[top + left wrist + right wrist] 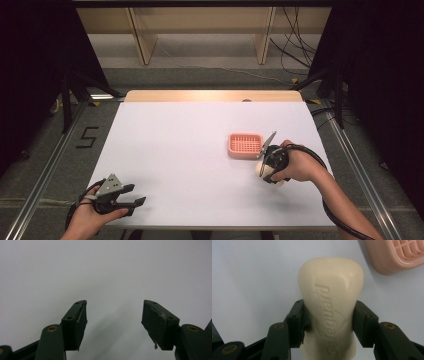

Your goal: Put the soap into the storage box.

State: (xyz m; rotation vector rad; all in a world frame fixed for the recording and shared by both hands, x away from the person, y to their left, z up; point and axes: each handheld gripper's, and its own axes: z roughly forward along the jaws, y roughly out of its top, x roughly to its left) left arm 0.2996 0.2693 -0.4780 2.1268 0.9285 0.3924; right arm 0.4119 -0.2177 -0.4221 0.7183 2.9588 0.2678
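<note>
A cream bar of soap (331,307) with embossed lettering sits between the two black jaws of my right gripper (329,322), which press on its sides; it lies on or just over the white table. In the high view the right gripper (267,167) is at the table's right, just below a pink slatted soap dish (245,145), and the soap (261,169) peeks out beneath it. The dish's corner (397,255) appears at the top right of the right gripper view. My left gripper (131,200) rests open at the front left, with bare table between its jaws (114,325).
The white table top (190,150) has a wooden strip along its far edge (210,95). Cables (295,50) and wooden shelf legs (142,40) stand on the floor beyond. Metal rails (45,170) run beside the table.
</note>
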